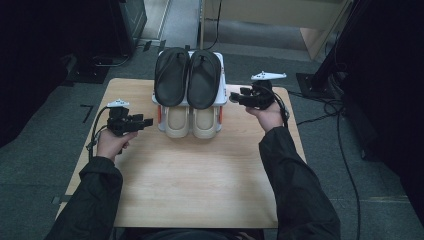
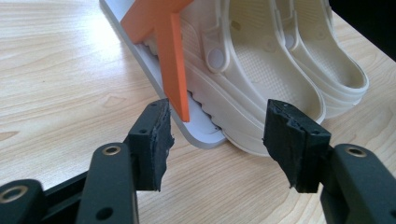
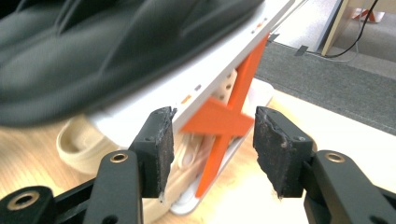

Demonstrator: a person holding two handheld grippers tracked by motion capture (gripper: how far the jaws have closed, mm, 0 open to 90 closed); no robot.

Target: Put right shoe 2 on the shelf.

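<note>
A small white two-level shoe rack [image 1: 223, 80] with orange cross braces stands at the table's far middle. Two black flip-flops [image 1: 171, 76] lie on its upper shelf, and a pair of cream clogs [image 1: 177, 122] sits below. My left gripper [image 1: 147, 121] is just left of the rack, open and holding nothing. In the left gripper view its jaws [image 2: 217, 121] frame the rack's base corner [image 2: 198, 134], the orange brace [image 2: 173, 60] and the near clog [image 2: 261, 79]. My right gripper [image 1: 233, 96] hovers at the rack's right side, open [image 3: 212, 123], with the orange cross [image 3: 224, 121] beyond its pads.
The wooden table [image 1: 200, 190] has bare surface in front of the rack. Cables [image 1: 345, 150] trail over the grey floor at right. Dark equipment stands at both sides, and a pale wooden cabinet [image 1: 320, 30] sits at the back right.
</note>
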